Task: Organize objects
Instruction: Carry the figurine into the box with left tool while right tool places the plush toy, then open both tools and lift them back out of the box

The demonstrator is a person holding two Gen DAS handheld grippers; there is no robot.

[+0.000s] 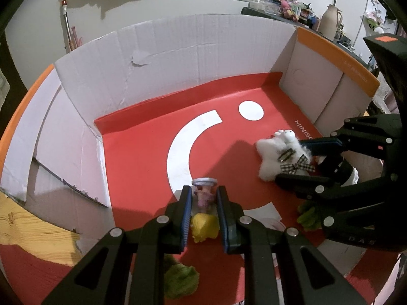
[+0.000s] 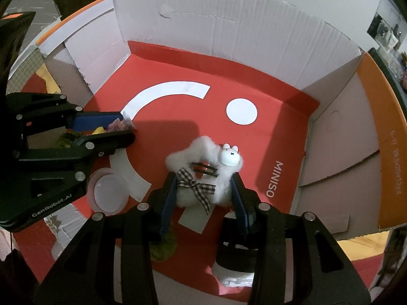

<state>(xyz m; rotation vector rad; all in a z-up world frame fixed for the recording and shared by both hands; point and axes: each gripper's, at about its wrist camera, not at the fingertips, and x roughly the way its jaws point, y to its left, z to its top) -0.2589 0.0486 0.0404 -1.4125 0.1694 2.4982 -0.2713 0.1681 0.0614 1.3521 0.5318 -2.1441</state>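
Red-floored box point(image 1: 142, 152); both tools grip toys

White fluffy star-shaped plush point(image 2: 203, 175) with a small white rabbit head, a checked ribbon bow and a dark hair clip: lying flat on the red floor of the cardboard box point(image 2: 229, 30), right of centre, near the printed lettering along the right wall. Clear tube point(image 1: 204, 198) with a silver cap, holding purple and yellow pieces: raised and tilted, cap toward the far wall, over the white arc printed left of centre.
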